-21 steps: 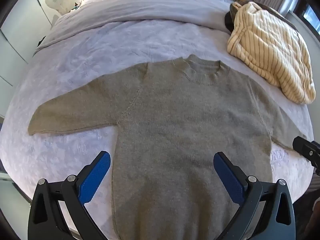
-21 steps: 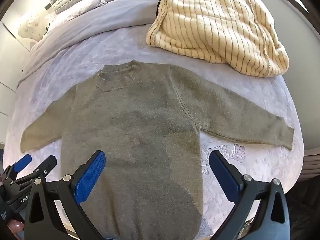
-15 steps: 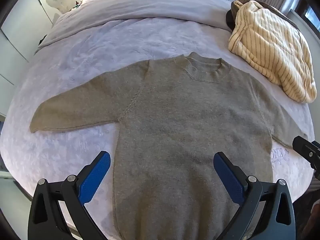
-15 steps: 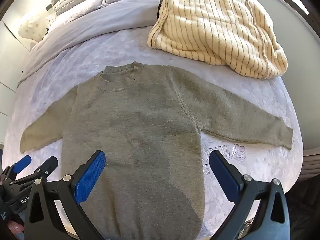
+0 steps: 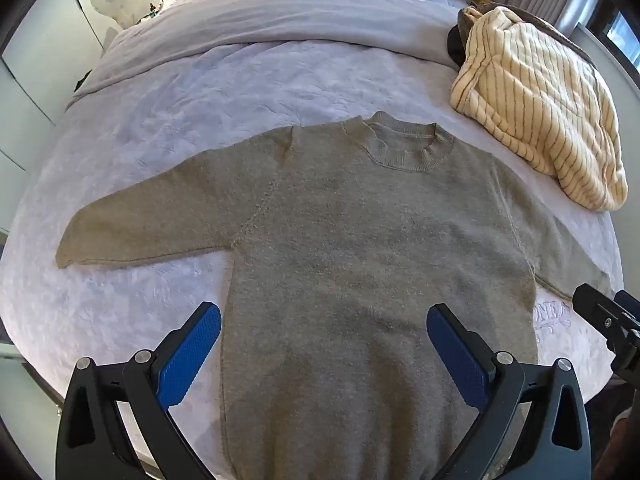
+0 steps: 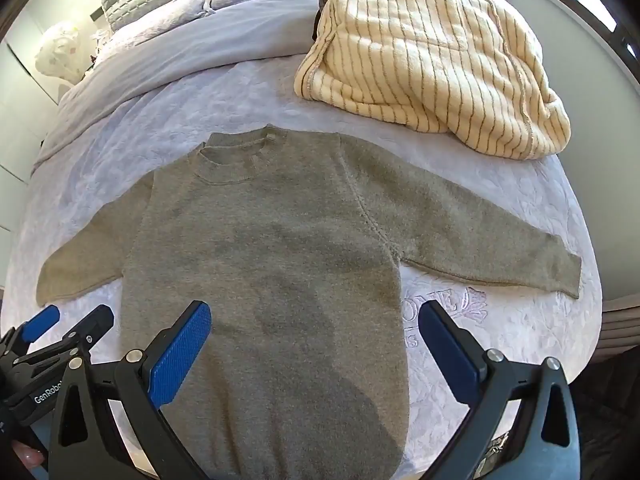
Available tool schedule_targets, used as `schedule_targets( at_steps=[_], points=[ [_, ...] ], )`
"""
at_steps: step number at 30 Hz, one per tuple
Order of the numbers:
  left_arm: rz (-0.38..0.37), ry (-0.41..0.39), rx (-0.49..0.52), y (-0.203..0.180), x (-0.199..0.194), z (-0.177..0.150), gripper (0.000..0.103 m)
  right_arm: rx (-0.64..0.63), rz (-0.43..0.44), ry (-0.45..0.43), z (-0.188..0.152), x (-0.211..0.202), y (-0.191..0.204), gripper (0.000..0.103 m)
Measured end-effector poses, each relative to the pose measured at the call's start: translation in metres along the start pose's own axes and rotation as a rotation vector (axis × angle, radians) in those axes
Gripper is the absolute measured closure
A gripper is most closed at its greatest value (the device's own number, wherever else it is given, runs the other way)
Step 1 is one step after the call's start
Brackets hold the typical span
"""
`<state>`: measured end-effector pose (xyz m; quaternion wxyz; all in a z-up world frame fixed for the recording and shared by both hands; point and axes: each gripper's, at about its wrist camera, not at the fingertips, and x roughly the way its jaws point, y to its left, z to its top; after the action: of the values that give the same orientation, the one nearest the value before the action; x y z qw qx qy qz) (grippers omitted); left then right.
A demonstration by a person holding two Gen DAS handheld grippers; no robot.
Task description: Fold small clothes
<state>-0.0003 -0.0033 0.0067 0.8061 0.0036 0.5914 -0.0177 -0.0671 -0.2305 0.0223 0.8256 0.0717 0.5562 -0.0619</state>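
A small olive-grey knit sweater (image 5: 360, 248) lies flat on the bed, collar away from me, both sleeves spread out sideways; it also shows in the right wrist view (image 6: 272, 264). My left gripper (image 5: 324, 320) is open and empty, held above the sweater's lower body near the hem. My right gripper (image 6: 316, 318) is open and empty, held above the sweater's lower right side. The sweater's hem is cut off by the bottom of both views. The left gripper shows at the lower left of the right wrist view (image 6: 60, 324).
The lilac bedspread (image 5: 192, 112) covers the bed. A cream striped garment (image 5: 540, 112) lies heaped at the far right, also in the right wrist view (image 6: 432, 60). Pillows and a folded duvet (image 5: 280, 16) lie at the head. The bed edge runs close on the right.
Both grippers have drawn back slightly toward the foot of the bed, so the sweater sits a little lower in view. Both stay open and the sweater has not moved.
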Motion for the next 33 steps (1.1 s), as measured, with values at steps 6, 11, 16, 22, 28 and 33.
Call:
schedule_targets(
  at_steps=[6, 11, 16, 22, 28, 33],
  points=[
    [0.010, -0.007, 0.021, -0.001, -0.003, 0.001, 0.000, -0.004, -0.003, 0.003, 0.000, 0.001, 0.003, 0.000],
    [0.008, -0.006, 0.017, -0.001, -0.004, -0.002, 0.000, -0.007, -0.003, 0.008, -0.001, 0.001, 0.006, 0.000],
    [0.006, -0.015, 0.019, -0.001, -0.007, -0.003, 0.000, -0.010, -0.002, 0.009, -0.002, 0.002, 0.008, 0.000],
    [0.005, -0.009, 0.010, 0.001, -0.006, -0.004, 0.000, -0.010, -0.002, 0.010, -0.003, 0.002, 0.010, 0.000],
    [0.011, -0.008, 0.013, 0.001, -0.006, -0.004, 0.000, -0.013, -0.001, 0.013, -0.004, 0.002, 0.009, 0.000],
    [0.013, -0.006, 0.011, 0.001, -0.005, -0.005, 0.000, -0.015, -0.001, 0.016, -0.006, 0.003, 0.010, 0.000]
  ],
)
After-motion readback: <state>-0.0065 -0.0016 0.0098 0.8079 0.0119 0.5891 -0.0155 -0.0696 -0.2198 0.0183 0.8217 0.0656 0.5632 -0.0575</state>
